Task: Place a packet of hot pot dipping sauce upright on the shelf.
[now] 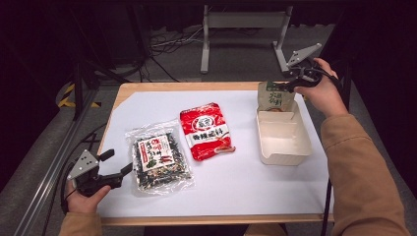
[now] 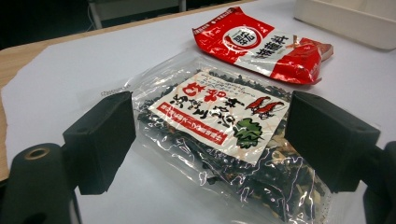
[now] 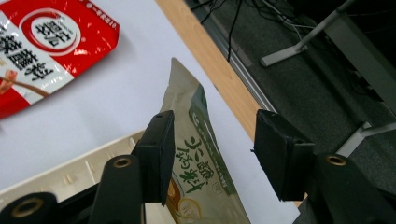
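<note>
The left gripper point(image 1: 120, 164) rested at the near left edge of the table point(image 1: 236, 196), its fingers point(image 2: 100, 140) spread wide and empty, framing the clear seaweed packet point(image 1: 158, 158) that lay flat just ahead of it. To the right of that packet lay the red noodle packet point(image 1: 205, 131), also flat and untouched. Farther right stood the cream tray point(image 1: 284, 147), with the green pouch point(image 1: 274, 97) propped upright at its far end. The right gripper point(image 1: 291, 82) hovered at the pouch top, fingers point(image 3: 156, 154) parted, one finger against the pouch, without a closed hold. The step in hand appeared to be loading the tray. The next move would likely require the left fingers to close on the seaweed packet's edge.
</note>
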`<state>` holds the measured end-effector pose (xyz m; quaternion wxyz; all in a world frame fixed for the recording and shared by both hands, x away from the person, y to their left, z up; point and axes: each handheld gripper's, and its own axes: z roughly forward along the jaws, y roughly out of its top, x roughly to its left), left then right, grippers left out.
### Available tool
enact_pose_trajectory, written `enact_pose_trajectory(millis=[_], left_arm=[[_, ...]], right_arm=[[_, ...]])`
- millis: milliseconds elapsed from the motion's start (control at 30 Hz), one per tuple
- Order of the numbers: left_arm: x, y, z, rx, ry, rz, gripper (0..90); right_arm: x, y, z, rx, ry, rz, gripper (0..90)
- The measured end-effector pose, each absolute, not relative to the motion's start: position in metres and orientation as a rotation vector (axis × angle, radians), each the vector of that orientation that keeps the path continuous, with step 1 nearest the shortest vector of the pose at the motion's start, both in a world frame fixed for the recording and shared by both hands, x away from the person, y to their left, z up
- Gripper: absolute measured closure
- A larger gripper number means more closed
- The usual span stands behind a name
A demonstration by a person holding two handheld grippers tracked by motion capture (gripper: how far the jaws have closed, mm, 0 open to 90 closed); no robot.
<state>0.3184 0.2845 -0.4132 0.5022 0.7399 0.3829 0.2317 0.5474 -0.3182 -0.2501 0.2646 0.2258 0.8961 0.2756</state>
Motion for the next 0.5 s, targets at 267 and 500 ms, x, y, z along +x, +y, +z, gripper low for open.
enact_pose_trajectory(millis=[267, 500], left_arm=[[0.318, 0.285, -0.413, 1.788, 0.921, 0.559, 16.6], [0.32, 0.282, -0.412, 1.791, 0.918, 0.554, 16.6]], right_arm=[[0.526, -0.322, -0.235, 0.691, 2.321, 0.916, 41.7], [0.501, -0.32, -0.231, 0.731, 2.292, 1.047, 37.8]])
